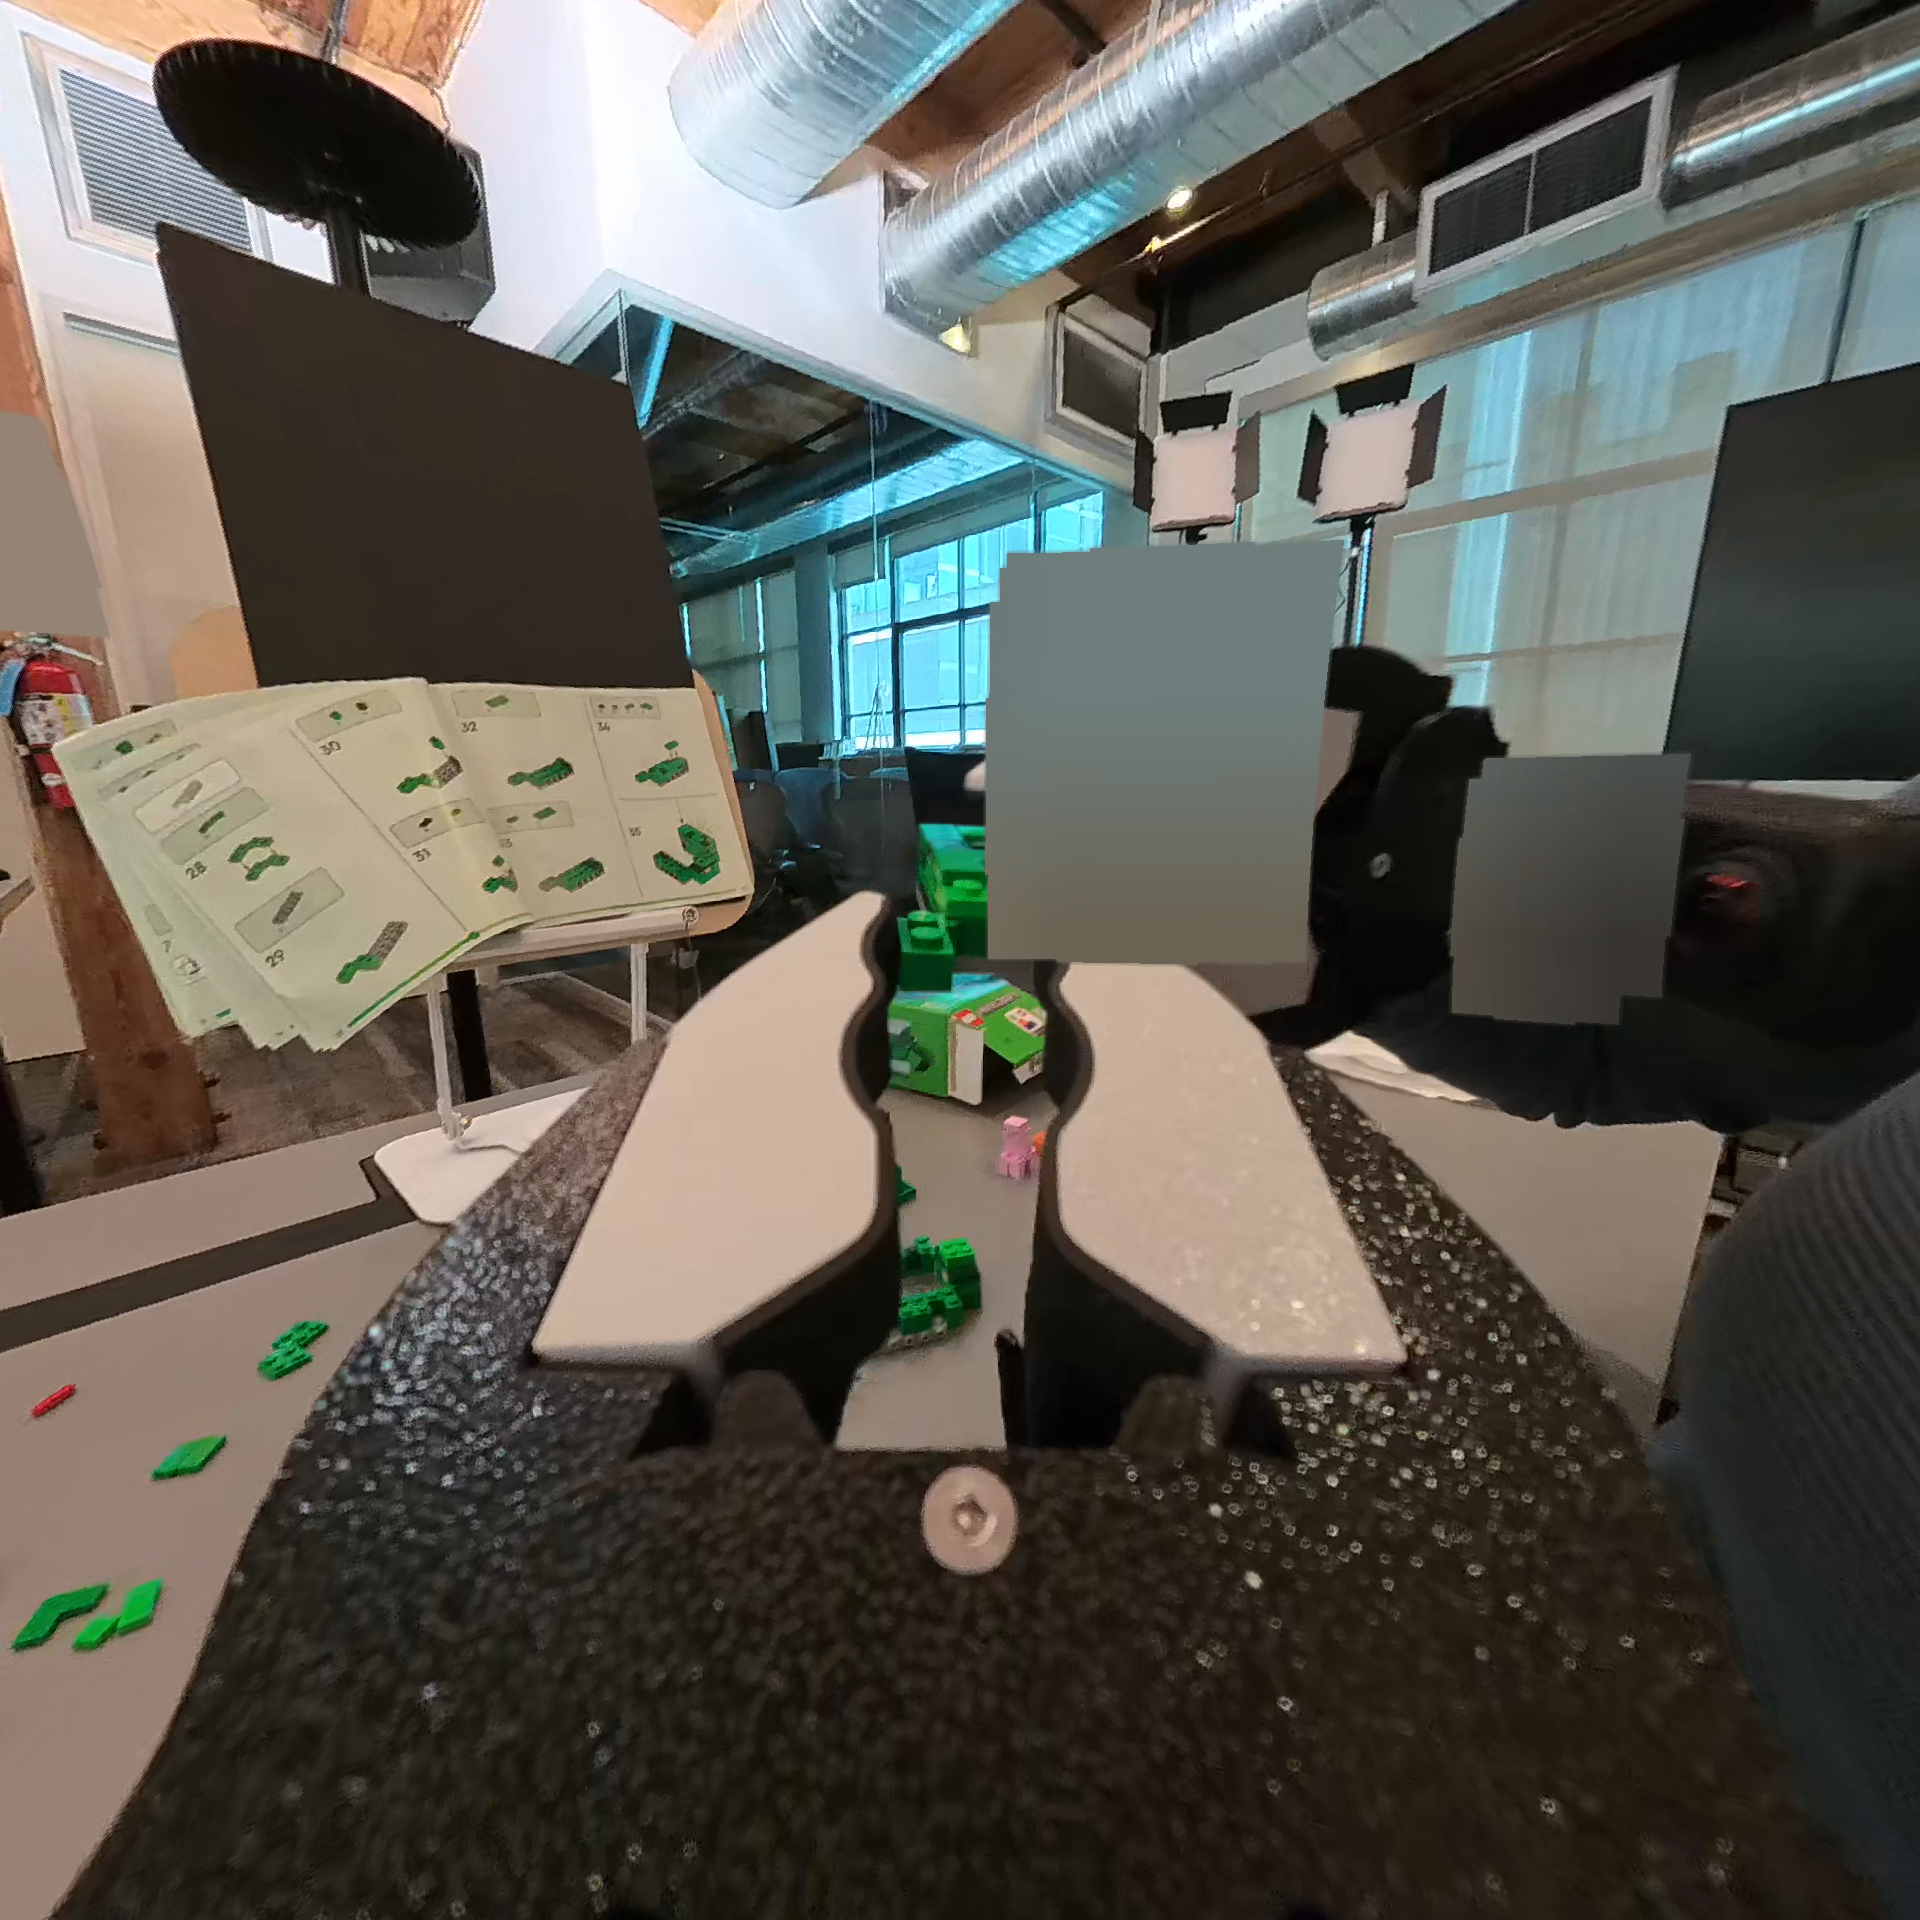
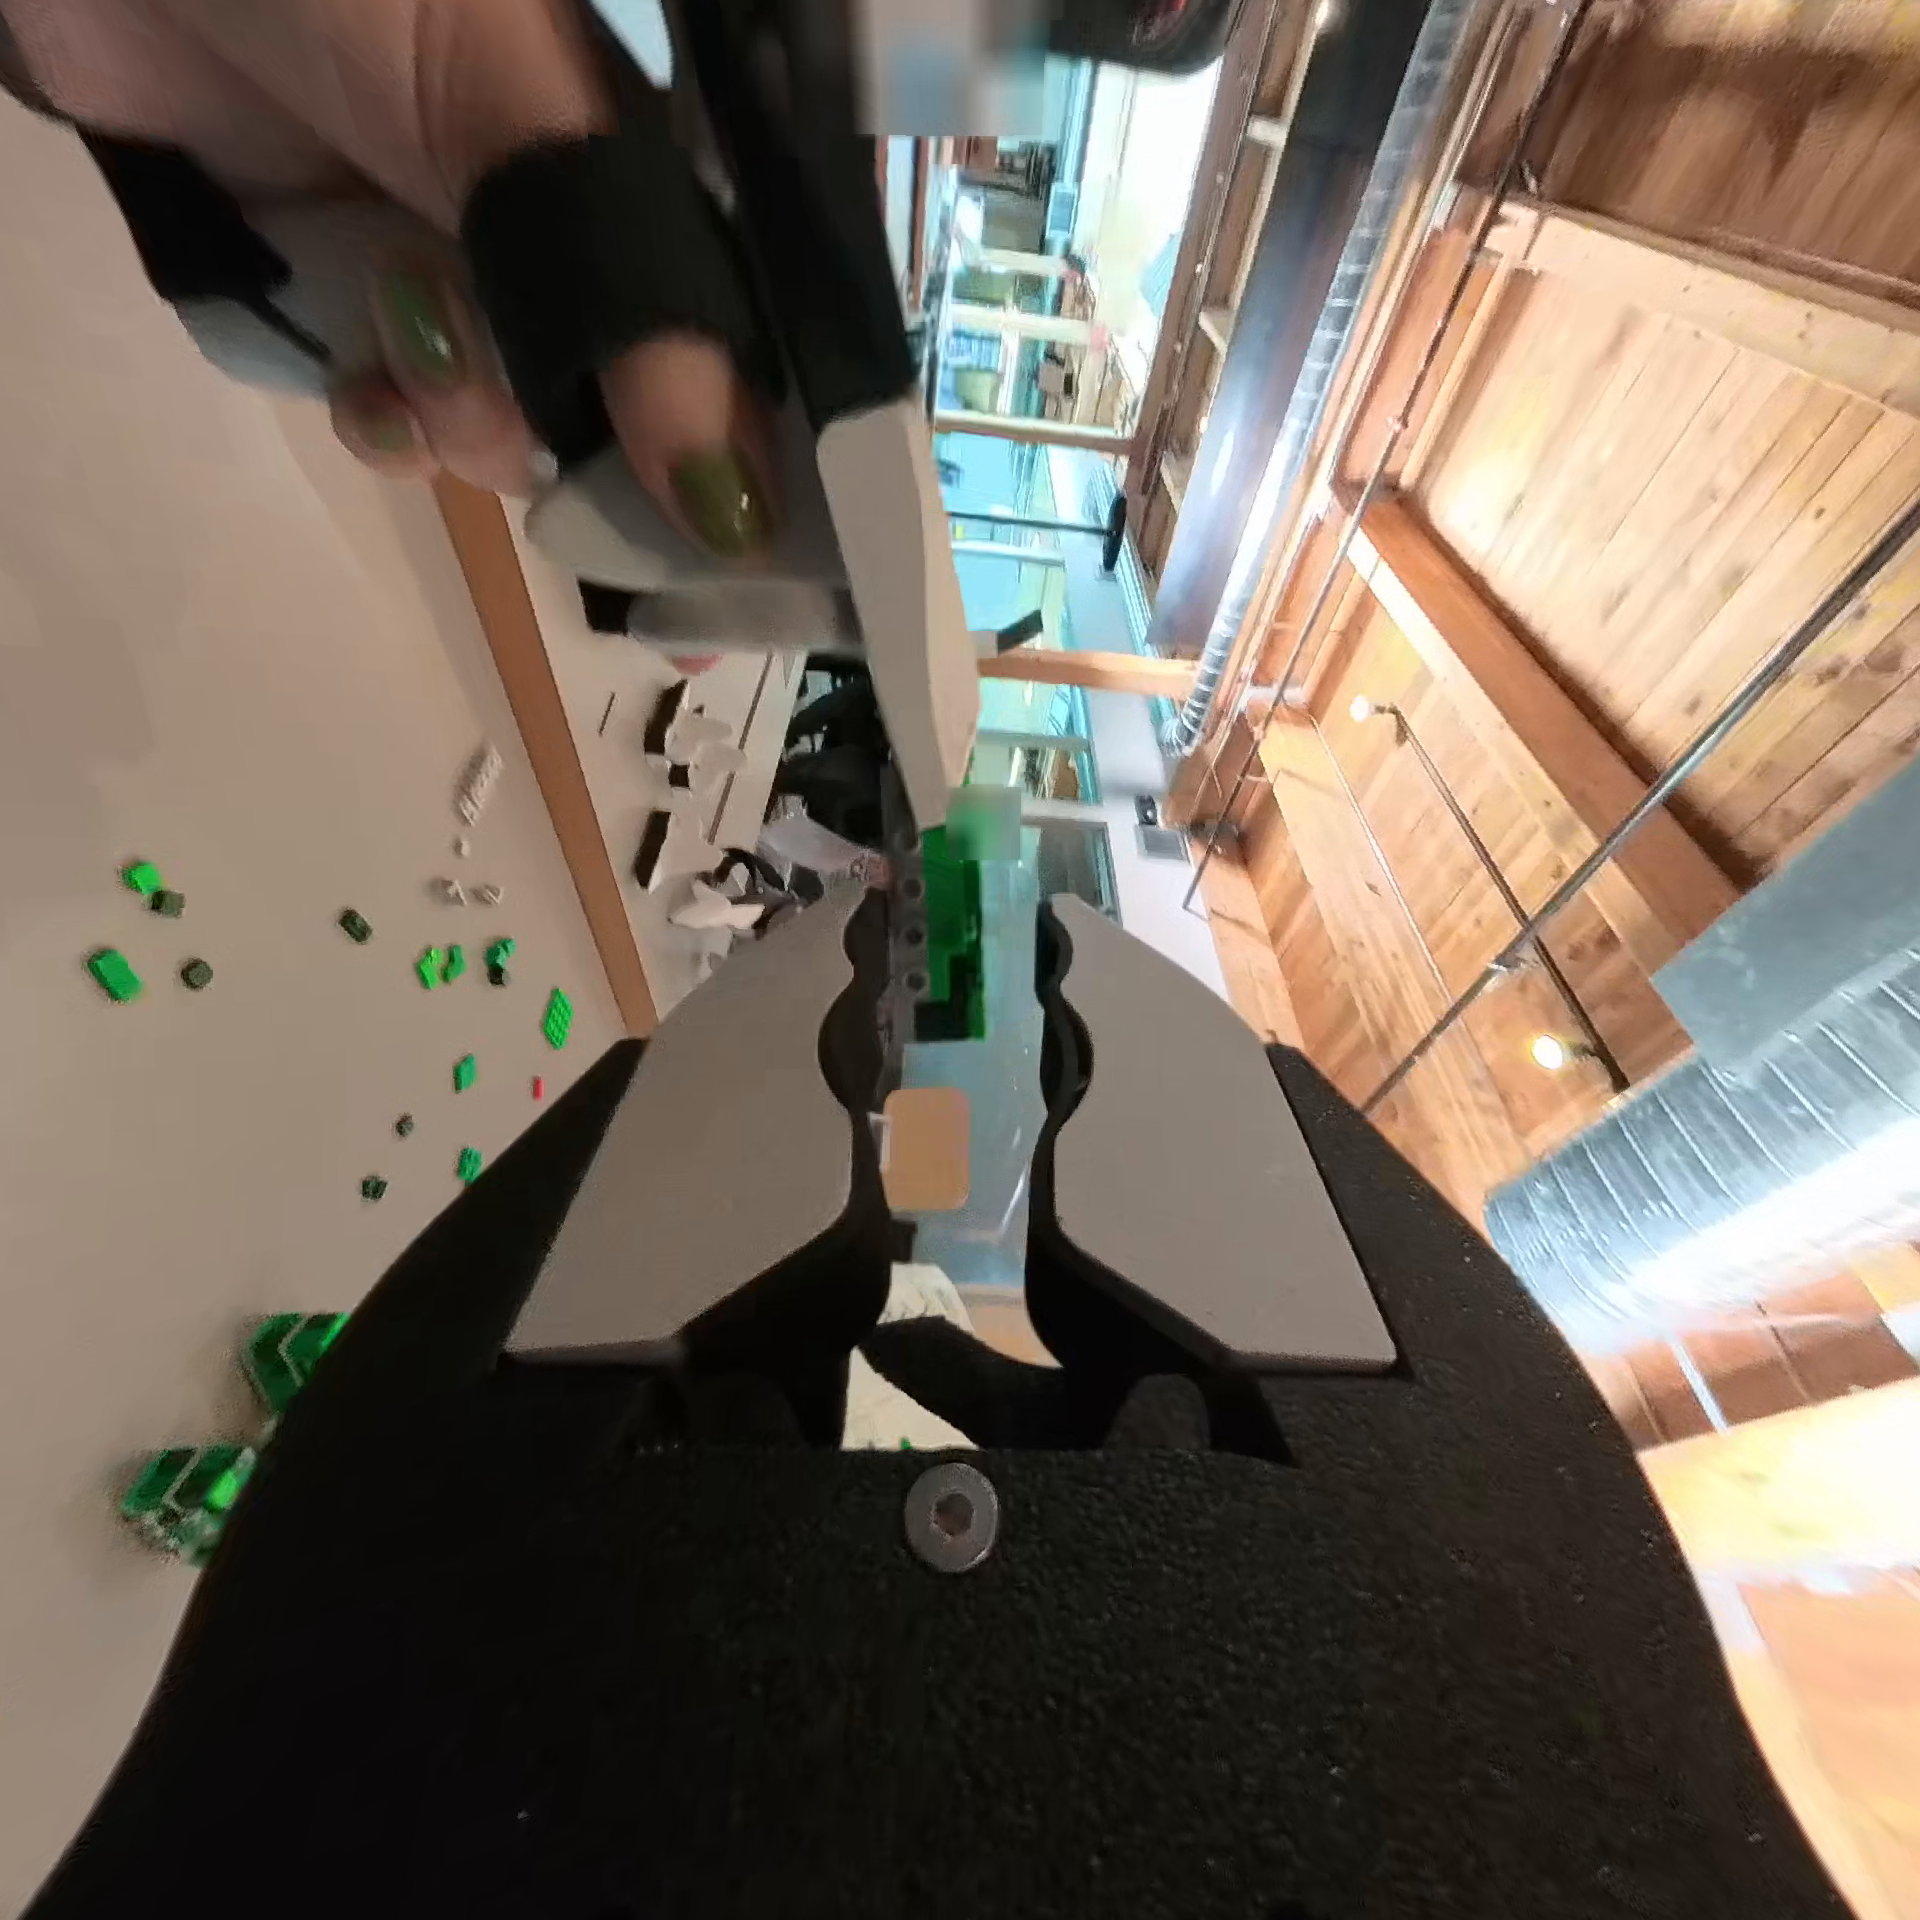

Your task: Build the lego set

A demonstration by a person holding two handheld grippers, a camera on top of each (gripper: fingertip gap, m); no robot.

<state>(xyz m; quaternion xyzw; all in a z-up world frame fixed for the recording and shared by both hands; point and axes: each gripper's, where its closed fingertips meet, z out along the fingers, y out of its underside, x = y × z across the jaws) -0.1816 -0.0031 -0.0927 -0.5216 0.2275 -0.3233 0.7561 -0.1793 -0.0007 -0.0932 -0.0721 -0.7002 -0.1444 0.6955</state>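
My left gripper (image 1: 966, 945) is raised above the grey table (image 1: 208, 1226). A green lego assembly (image 1: 925, 940) sits between its fingertips, partly behind a blur patch, and the jaws look closed on it. In the right wrist view the same assembly (image 2: 951, 956), with a dark holed beam on one side, hangs from the left gripper's finger (image 2: 914, 623). My right gripper (image 2: 951, 914) is open with its tips on either side of the assembly, the beam close to one finger. The right gripper's body (image 1: 1766, 904) shows at the right of the left wrist view.
A second green build (image 1: 935, 1288), a pink figure (image 1: 1018, 1143) and a green box (image 1: 956, 1039) lie on the table. An instruction booklet (image 1: 395, 831) stands open on a stand at the left. Loose green pieces (image 1: 187, 1455) are scattered about, also in the right wrist view (image 2: 447, 966). The grippers are tip to tip, or close to it.
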